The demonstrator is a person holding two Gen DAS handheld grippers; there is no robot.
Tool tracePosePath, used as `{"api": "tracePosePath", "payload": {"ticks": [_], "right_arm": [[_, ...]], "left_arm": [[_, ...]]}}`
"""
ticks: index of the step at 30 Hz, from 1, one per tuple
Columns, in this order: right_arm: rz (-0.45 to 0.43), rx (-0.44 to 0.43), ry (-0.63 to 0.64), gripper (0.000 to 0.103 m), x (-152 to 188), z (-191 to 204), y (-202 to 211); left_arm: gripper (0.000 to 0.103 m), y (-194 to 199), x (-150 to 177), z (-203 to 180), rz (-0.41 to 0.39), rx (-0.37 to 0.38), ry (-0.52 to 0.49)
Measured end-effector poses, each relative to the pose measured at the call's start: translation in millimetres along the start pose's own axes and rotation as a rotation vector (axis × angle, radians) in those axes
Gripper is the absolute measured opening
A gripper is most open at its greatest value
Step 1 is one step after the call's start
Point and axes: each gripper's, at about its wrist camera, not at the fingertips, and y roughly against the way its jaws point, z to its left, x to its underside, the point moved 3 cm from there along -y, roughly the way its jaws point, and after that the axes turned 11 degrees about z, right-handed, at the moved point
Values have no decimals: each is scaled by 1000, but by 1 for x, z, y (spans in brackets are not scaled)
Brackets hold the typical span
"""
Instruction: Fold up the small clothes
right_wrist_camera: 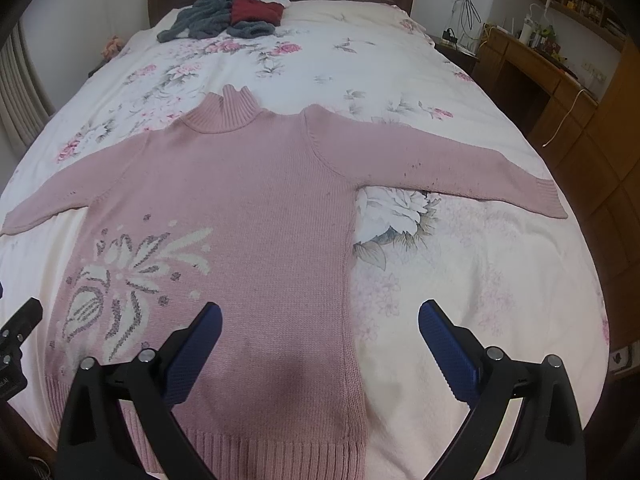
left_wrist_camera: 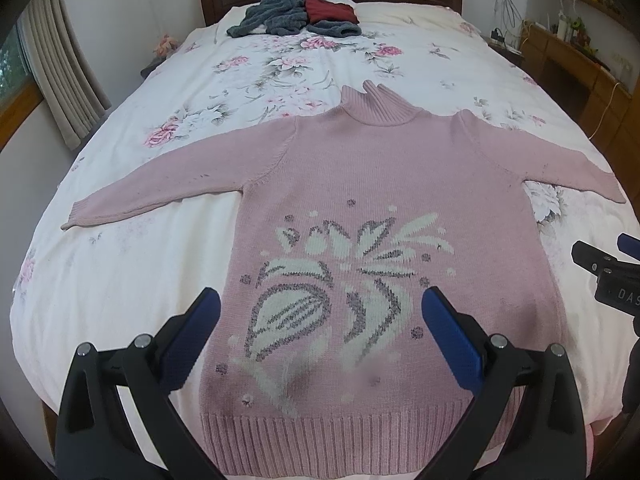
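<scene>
Sweater (left_wrist_camera: 384, 184) lies flat on the bed (left_wrist_camera: 120, 280), unfolded (sleeves outstretched), both the left gripper (left_wrist_camera: 320, 320) and right gripper (right_wrist_camera: 320, 332) spread and empty, so seizing a sleeve looks next.

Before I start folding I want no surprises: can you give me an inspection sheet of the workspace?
Surface: bed, floral cover, smooth.
Job's things: pink sweater lies flat, sleeves spread, unfolded.
Clutter: grey and red clothes heaped by the headboard.
Grippers: left gripper open over the hem; right gripper open over the sweater's right edge.
Cables: wires hang on the wall.
Surroundings: wooden desk at right, curtain at left.
</scene>
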Motion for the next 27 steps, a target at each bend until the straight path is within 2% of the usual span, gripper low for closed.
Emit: {"api": "tracePosePath", "payload": {"ticks": [14, 18, 21, 25, 27], "right_arm": [[-3, -11, -10, 99, -2, -12, -8], [4, -81, -39, 99, -10, -33, -17], [28, -111, -121, 99, -28, -80, -31], [50, -70, -231, 99, -62, -160, -53], [61, -35, -304, 99, -83, -214, -68]], "left_arm": [[100, -8, -2, -10, 4, -3, -21], [100, -20, -15, -26, 21, 14, -34], [100, -31, -37, -48, 26, 57, -50], [100, -47, -79, -89, 20, 94, -81], [100, -53, -99, -107, 13, 119, -82]]}}
